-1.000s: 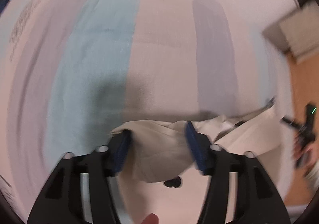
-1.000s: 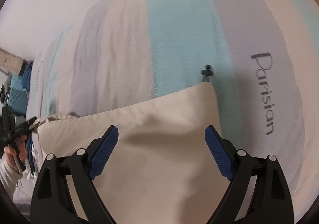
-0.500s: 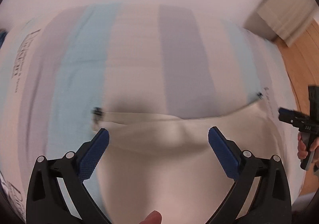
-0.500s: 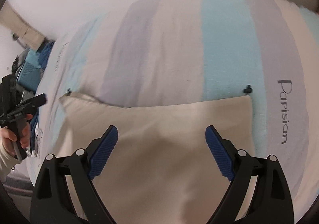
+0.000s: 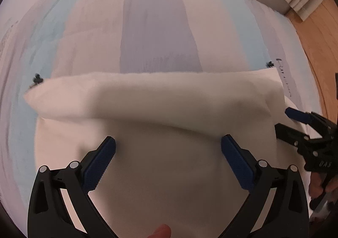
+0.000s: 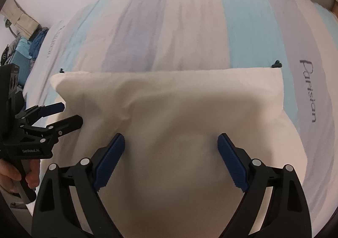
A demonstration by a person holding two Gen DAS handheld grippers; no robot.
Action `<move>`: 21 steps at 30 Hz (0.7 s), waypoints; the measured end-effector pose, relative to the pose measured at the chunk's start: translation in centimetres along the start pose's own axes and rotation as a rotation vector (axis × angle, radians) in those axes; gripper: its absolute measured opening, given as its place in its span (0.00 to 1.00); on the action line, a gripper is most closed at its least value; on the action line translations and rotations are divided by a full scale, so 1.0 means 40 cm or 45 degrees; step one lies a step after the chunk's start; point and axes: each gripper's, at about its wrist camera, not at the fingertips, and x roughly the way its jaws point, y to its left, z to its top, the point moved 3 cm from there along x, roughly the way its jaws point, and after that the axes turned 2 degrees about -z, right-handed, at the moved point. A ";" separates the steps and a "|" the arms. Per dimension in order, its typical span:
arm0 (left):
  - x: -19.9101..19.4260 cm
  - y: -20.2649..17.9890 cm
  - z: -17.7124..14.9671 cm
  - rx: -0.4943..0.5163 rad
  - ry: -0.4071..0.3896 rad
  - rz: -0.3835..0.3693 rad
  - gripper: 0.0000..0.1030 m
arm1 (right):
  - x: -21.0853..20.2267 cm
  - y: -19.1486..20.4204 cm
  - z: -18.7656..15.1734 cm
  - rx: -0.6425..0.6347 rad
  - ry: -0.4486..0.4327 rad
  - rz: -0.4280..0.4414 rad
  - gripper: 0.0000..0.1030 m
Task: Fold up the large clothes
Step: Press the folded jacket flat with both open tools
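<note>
Cream garment (image 5: 169, 170) lies flat on a striped bedspread (image 5: 158, 26); cloth matte, soft-looking, no print visible; its far edge runs straight across both views, with a doubled band of fabric (image 5: 147, 98) folded over along that edge, thicker and slightly puffed, corners rounded; in the right wrist view the same garment (image 6: 179, 111) shows shallow creases near its left corner and a squared right corner; a small dark toggle or tag sits at each far corner (image 6: 277, 64), detail too small to tell.

Bedspread woven, faintly ribbed; broad lengthwise stripes of pale blue, grey-lilac and off-white; dark script lettering (image 6: 309, 92) on the grey stripe to the garment's right.

Left gripper (image 5: 168, 149) black, hard plastic, angular arms with silver rivets; blue pads (image 5: 99, 166) with a fine knurled grid; jaws spread wide above the cloth, nothing between them, pads not touching fabric that can be seen.

Right gripper (image 6: 171, 147) same build; blue pads (image 6: 231, 164) toothed at the lower edge; jaws wide apart over the garment's near middle, gripping nothing.

Wooden floor (image 5: 312, 37), warm orange planks, beyond the bed's right side; left view motion-blurred.
</note>
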 end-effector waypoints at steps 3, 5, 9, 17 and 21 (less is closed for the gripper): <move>0.028 -0.007 -0.007 0.029 -0.032 0.038 0.95 | 0.030 -0.009 -0.005 -0.007 -0.009 -0.019 0.85; 0.040 -0.012 -0.013 0.047 -0.040 0.052 0.95 | 0.050 -0.017 -0.008 -0.004 -0.013 -0.033 0.87; 0.070 -0.013 -0.024 0.089 -0.058 0.081 0.95 | 0.087 -0.022 -0.018 -0.024 -0.006 -0.068 0.89; 0.107 -0.002 -0.068 0.153 -0.133 0.150 0.96 | 0.149 -0.021 -0.059 -0.072 -0.049 -0.126 0.94; 0.116 -0.001 -0.081 0.158 -0.177 0.162 0.96 | 0.160 -0.012 -0.069 -0.083 -0.095 -0.143 0.94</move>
